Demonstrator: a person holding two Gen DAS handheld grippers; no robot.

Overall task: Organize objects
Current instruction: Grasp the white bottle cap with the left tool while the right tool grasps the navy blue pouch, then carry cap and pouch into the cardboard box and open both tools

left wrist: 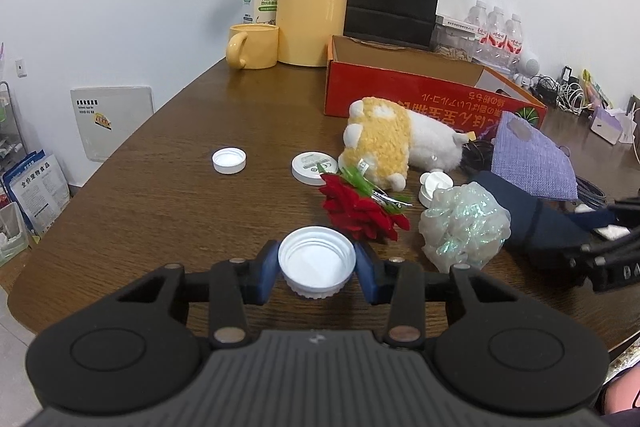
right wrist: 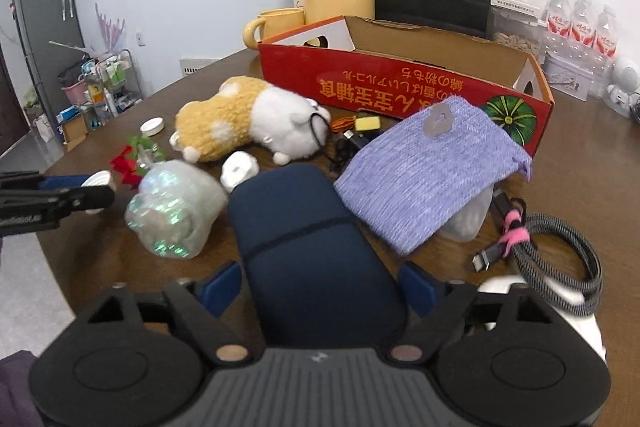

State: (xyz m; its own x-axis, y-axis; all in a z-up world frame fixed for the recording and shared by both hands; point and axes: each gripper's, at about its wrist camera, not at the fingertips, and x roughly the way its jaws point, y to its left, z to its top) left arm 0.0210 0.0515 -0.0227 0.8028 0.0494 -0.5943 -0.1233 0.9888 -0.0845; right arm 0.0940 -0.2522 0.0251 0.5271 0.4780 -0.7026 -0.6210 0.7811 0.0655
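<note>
Item: white screw cap (left wrist: 317, 262), rigid ribbed plastic, open side up — pinched between the blue pads of the left gripper (left wrist: 316, 269) at the near edge of the wooden table (left wrist: 160, 187). Item: navy case (right wrist: 308, 247), soft matte fabric, long axis running straight ahead between the spread, untouching fingers of the right gripper (right wrist: 320, 287). Destination, likely: red cardboard box (right wrist: 400, 91), beyond both — the right hand looks nearer.

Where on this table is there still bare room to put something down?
Bare wood lies left of the small white cap, toward the table's left edge, and between that cap and the mug. From the rose past the plush to the red box, it is crowded.
</note>
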